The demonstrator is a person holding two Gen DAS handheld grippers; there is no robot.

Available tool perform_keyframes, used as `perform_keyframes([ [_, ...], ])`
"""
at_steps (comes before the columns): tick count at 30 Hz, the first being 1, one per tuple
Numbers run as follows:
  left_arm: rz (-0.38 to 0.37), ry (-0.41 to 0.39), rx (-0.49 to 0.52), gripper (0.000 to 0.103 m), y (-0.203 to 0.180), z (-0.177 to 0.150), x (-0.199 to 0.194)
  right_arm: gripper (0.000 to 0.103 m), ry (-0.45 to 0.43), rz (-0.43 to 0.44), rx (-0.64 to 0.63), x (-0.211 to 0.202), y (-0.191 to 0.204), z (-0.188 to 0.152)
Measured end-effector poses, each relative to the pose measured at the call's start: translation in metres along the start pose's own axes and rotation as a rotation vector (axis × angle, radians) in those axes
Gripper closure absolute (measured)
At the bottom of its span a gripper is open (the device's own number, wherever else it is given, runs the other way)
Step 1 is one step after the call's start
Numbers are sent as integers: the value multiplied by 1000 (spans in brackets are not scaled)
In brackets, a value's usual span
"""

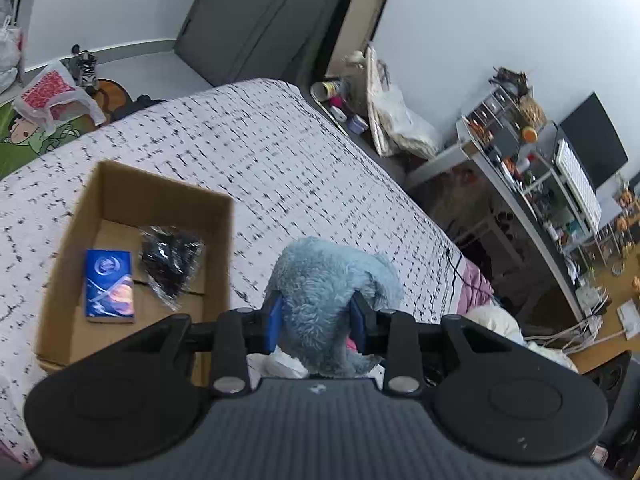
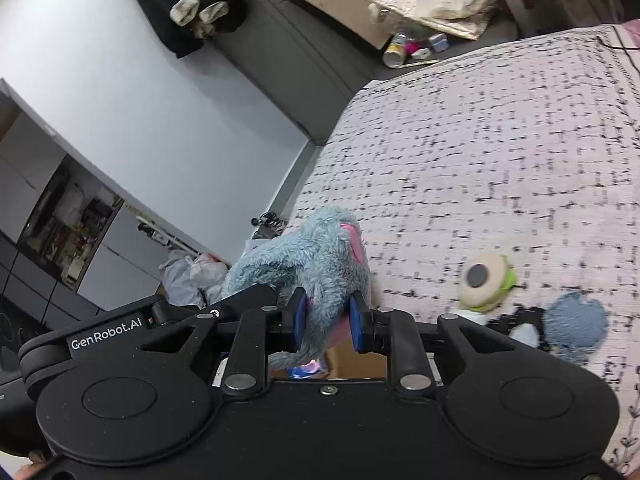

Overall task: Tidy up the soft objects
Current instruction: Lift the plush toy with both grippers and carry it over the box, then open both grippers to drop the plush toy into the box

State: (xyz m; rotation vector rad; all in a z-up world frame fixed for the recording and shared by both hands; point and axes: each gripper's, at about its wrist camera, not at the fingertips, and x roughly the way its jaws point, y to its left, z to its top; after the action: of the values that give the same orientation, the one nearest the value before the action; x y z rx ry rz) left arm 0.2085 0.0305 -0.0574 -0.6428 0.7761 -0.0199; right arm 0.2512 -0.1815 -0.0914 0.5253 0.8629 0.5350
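Left gripper [image 1: 316, 322]: jaws clamped on the blue plush toy [image 1: 332, 288]; fur bulges out between the blue pads [image 1: 273, 326] and above them.
Right gripper [image 2: 326, 320]: jaws also pressed together on the same plush toy [image 2: 316, 264], w/ fur squeezed between its blue pads [image 2: 300, 320].
Plush toy: held in the air by both grippers, above the bed cover [image 1: 248, 152]; light blue fur, a pink patch shows near the top in the right wrist view.
Cardboard box [image 1: 80, 240]: to the left of the left jaws, open top, sits on the bed cover, well apart from the toy.
Inside box: a blue packet [image 1: 109, 286] lies flat, just beside it a black item in clear plastic wrap [image 1: 172, 262].
Small round toy [image 2: 484, 280]: to the right of the right jaws, on the bed cover; cream w/ green edge and a dark disc in the middle.
Denim-blue piece [image 2: 576, 324]: further right, near the round toy, flat on the cover; what it is, cannot tell.
Desk [image 1: 520, 184]: far right beyond the left jaws, w/ shelves full of small things.
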Motion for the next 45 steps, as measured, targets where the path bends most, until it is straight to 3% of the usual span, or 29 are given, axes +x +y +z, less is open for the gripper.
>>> perform_keyframes([
  [14,34,-10,-130,69,76,16,-17,81,91,-27,-71,54,54,-26],
  [30,130,139,-227,69,134,6,1,81,262,-157,-124,102,70,-60],
  [33,161,163,-222,69,138,5,4,77,293,-175,-122,108,70,-62],
  [37,192,193,-246,64,142,6,5,77,305,-176,-104,107,70,-61],
  [40,218,197,-211,56,136,9,3,74,300,-173,-93,102,68,-60],
  [45,224,190,-210,39,128,13,-3,57,266,-160,-43,87,62,-52],
])
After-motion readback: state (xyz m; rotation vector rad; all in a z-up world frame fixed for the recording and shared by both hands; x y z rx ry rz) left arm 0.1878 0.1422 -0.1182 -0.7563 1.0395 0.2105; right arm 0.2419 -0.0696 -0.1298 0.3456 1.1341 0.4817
